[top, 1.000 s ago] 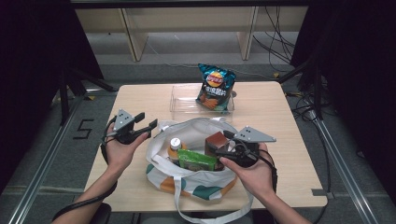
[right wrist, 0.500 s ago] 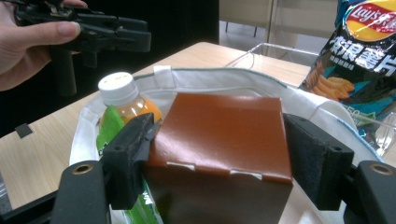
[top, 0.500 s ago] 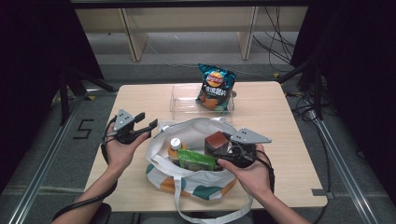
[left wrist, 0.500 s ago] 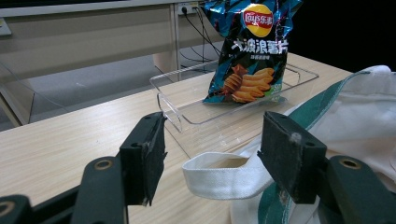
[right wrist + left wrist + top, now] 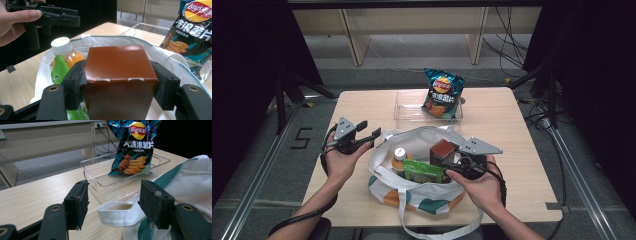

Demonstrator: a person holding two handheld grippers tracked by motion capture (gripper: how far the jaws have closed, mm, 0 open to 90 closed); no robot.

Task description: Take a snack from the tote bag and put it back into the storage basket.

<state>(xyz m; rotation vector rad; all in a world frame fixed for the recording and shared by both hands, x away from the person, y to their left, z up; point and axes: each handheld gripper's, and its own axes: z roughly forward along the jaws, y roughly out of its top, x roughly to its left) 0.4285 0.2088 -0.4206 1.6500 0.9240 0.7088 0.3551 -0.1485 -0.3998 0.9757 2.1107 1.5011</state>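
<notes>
Brown card fills my right gripper (image 5: 120,97): its jaws have just been closing and now press both sides of the brown box (image 5: 119,75), which stands in the white tote bag (image 5: 422,192) at the table's (image 5: 517,130) near edge, beside an orange bottle (image 5: 65,53). My left gripper (image 5: 115,205) gapes around the bag's handle (image 5: 117,213), not pinching. Beyond, a chip bag (image 5: 442,92) stands in the clear tray (image 5: 404,107) by the far edge.

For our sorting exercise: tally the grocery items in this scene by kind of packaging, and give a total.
Bottles: 1, the orange drink bottle
Boxes: 1, the brown box
Packets: 2, the green packet and the blue crisp bag
Total: 4
</notes>
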